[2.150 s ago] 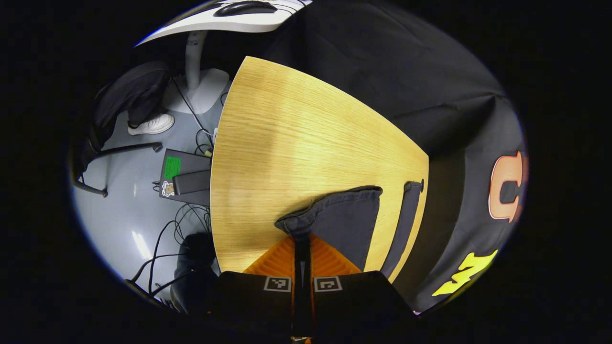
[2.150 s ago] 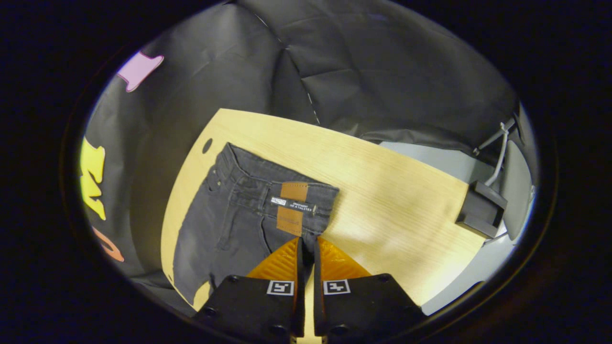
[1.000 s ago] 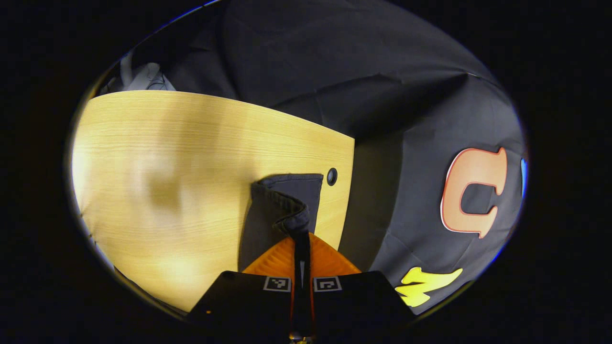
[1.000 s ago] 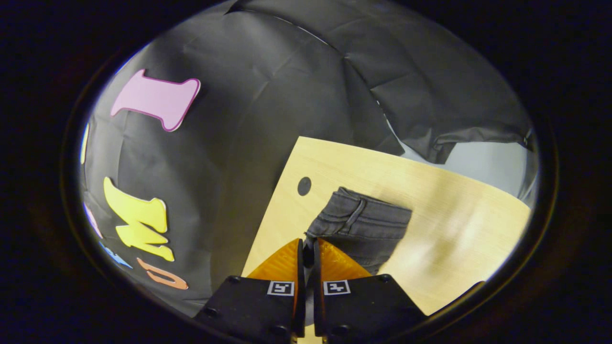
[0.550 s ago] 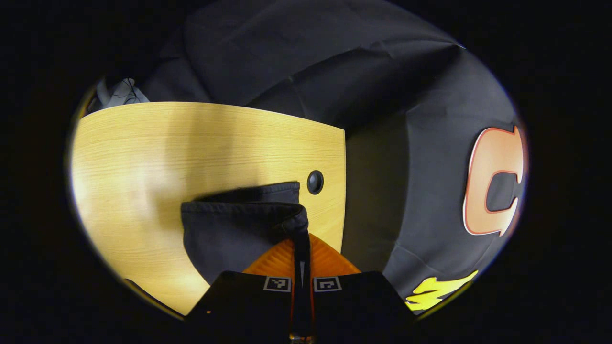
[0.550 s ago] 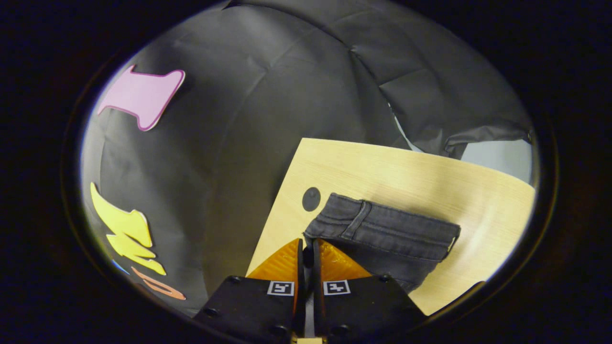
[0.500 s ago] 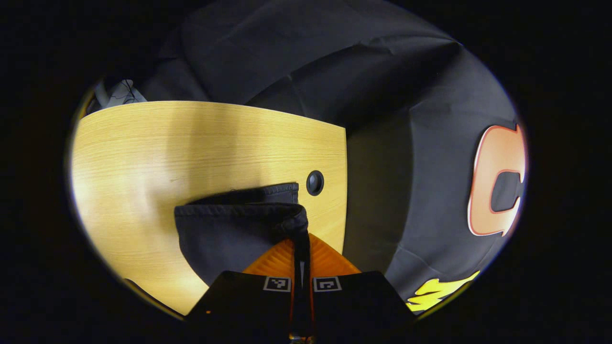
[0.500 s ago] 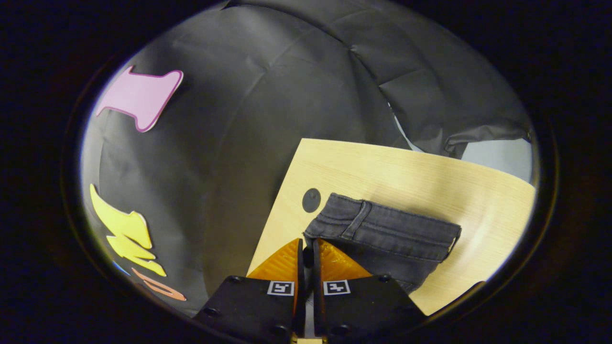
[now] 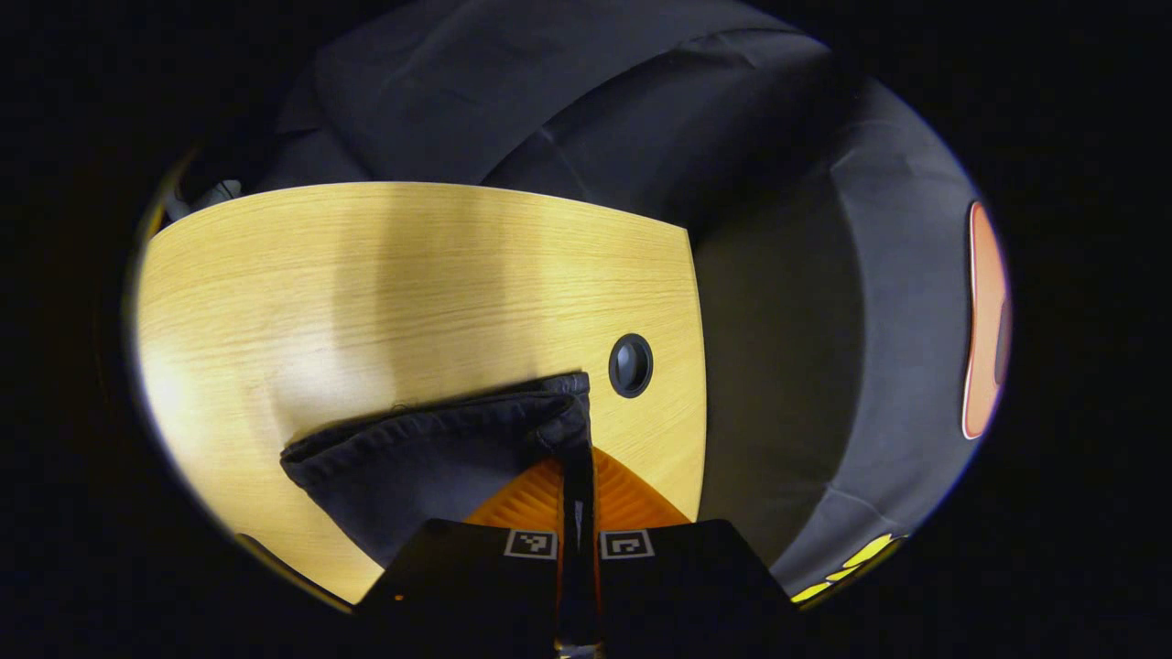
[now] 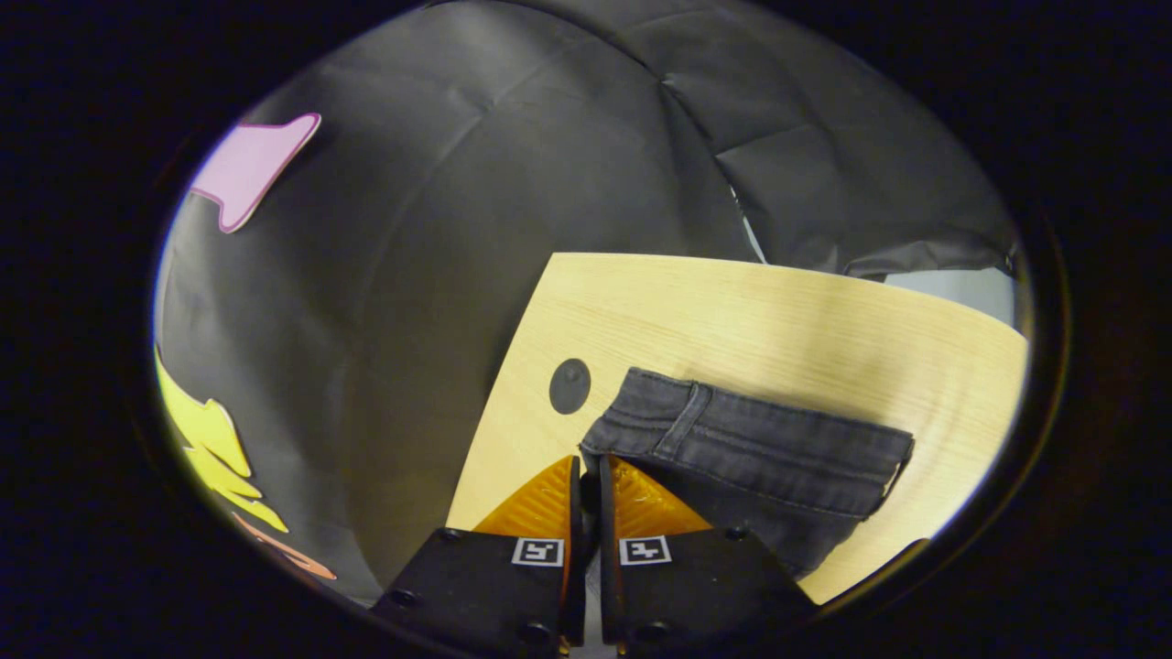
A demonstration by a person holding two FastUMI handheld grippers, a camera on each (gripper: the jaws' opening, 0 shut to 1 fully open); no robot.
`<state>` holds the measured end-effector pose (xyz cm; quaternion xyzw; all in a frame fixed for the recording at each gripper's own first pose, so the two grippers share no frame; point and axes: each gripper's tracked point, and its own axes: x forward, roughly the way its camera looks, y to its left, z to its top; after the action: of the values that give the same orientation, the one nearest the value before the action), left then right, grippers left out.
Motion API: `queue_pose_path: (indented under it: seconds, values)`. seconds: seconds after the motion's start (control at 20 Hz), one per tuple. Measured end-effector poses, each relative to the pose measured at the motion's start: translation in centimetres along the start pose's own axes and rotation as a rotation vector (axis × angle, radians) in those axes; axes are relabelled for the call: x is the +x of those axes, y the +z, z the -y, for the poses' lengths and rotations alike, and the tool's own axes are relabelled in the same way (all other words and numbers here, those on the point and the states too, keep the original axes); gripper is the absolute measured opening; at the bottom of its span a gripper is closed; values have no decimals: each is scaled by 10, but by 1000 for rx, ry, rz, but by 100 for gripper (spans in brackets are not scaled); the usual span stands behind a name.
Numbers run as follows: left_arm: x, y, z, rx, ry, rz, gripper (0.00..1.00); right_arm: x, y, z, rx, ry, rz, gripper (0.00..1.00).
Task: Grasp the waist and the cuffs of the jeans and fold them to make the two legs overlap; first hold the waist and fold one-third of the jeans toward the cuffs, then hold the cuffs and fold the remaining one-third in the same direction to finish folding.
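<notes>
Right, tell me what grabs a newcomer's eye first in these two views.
The dark jeans on the pale wooden table: the right gripper pinches the waistband corner beside the round table hole. In the left gripper view, the left gripper clamps the cuffs near the same hole.

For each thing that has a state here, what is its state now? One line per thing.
left gripper: shut on the jeans cuff.
right gripper: shut on the jeans waist.
jeans: legs folded over each other, resting on the table.
table hole: uncovered, beside the cuff.
</notes>
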<state>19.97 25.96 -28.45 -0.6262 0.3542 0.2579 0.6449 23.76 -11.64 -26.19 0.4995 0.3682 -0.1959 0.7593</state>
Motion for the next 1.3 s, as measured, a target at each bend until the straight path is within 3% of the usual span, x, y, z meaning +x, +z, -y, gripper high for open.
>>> queue_pose_path:
  seconds: [0.1,0.15,0.2,0.35,0.45,0.5,0.85,1.15,1.2,1.3]
  values:
    - [-2,5,9,40,-32,40,6,4,-1,1,-1,-4,-5,10]
    - [-5,8,15,71,-53,80,19,6,-2,-2,0,10,-7,13]
    - [-14,19,22,112,-67,134,39,6,-2,-6,1,24,-9,8]
    - [-42,34,42,186,-123,218,98,-1,-3,-11,-30,29,-8,84]
    - [-55,30,49,218,-146,216,98,-5,-6,-15,-46,41,-12,85]
    - [-62,32,52,250,-151,231,98,-10,-7,-19,-54,52,-12,93]
    - [-159,1,103,619,-297,394,98,-84,-8,-22,-140,136,21,93]
    - [-256,-56,128,1131,-367,690,97,-137,-1,47,-266,47,96,93]
    - [-266,-72,127,1199,-375,707,98,-139,-3,60,-262,31,87,93]
    - [-284,-96,122,1241,-423,695,98,-138,-8,83,-220,1,62,93]
